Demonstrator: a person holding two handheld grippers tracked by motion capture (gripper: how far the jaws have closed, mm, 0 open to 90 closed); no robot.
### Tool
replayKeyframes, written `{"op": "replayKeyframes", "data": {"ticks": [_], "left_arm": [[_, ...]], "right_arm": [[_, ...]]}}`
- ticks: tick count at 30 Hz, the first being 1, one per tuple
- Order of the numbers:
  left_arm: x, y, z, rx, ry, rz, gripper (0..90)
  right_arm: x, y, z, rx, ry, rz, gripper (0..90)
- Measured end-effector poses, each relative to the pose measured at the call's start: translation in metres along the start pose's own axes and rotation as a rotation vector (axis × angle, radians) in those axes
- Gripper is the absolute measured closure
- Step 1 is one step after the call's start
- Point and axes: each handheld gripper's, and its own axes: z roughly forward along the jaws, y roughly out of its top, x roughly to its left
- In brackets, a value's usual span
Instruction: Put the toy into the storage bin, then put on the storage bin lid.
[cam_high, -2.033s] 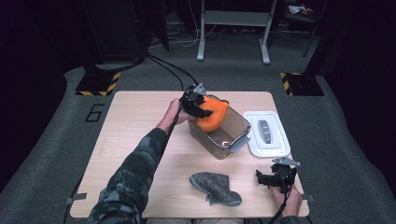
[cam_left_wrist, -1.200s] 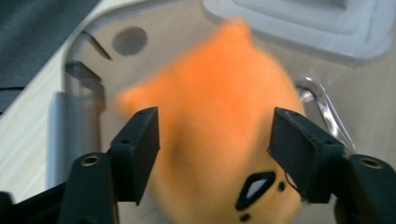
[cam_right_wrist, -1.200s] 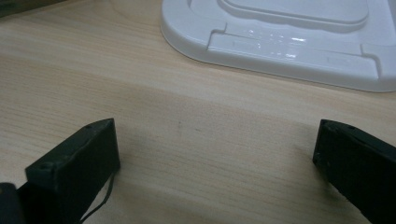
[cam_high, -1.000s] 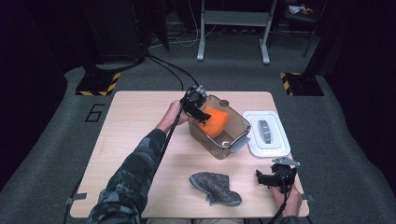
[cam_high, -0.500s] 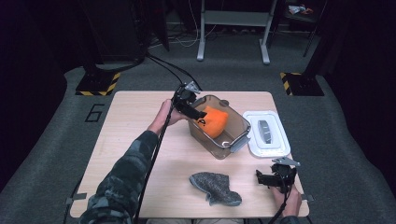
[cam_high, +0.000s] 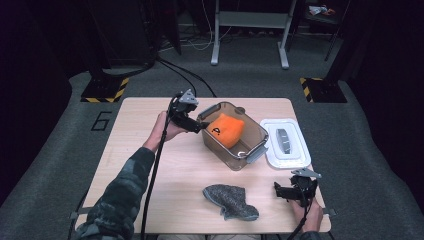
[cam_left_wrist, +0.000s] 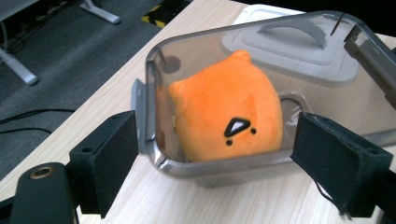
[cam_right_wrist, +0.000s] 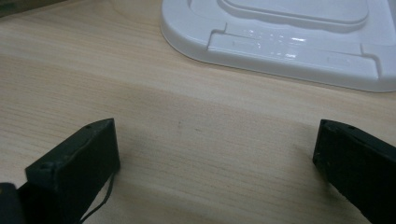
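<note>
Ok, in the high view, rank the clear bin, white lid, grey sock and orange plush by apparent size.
1. Clear bin, largest.
2. White lid.
3. Grey sock, close to the lid, so that order is unsure.
4. Orange plush, smallest, lying inside the bin.

From my station I see a pale wooden table standing on grey carpet marked with a black "6". Beyond it, a white metal frame and yellow-black striped floor plates sit in a dim room.

Orange plush toy, grey sock, white lid.
</note>
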Motion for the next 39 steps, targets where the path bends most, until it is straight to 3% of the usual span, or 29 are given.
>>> {"op": "replayKeyframes", "data": {"ticks": [11, 17, 18, 20, 33, 37, 39], "left_arm": [[-0.002, -0.030, -0.024, -0.007, 0.043, -0.013, 12.5], [-0.007, -0.053, -0.032, -0.007, 0.049, -0.050, 10.6], [-0.007, -0.058, -0.033, -0.001, 0.064, -0.039, 10.6], [-0.010, -0.066, -0.035, -0.005, 0.074, -0.061, 9.9], [-0.011, -0.128, -0.037, 0.060, 0.152, -0.157, 7.1], [-0.014, -0.151, -0.030, 0.110, 0.200, -0.166, 7.1], [-0.015, -0.164, -0.026, 0.132, 0.201, -0.181, 6.5]], "right_arm": [[0.000, 0.000, 0.000, 0.000, 0.000, 0.000, 0.0], [0.000, 0.000, 0.000, 0.000, 0.000, 0.000, 0.0], [0.000, 0.000, 0.000, 0.000, 0.000, 0.000, 0.0], [0.000, 0.000, 0.000, -0.001, 0.001, -0.002, 0.0], [0.000, 0.000, 0.000, 0.000, 0.000, 0.000, 0.0], [0.000, 0.000, 0.000, 0.000, 0.000, 0.000, 0.0], [0.000, 0.000, 0.000, 0.000, 0.000, 0.000, 0.0]]}}
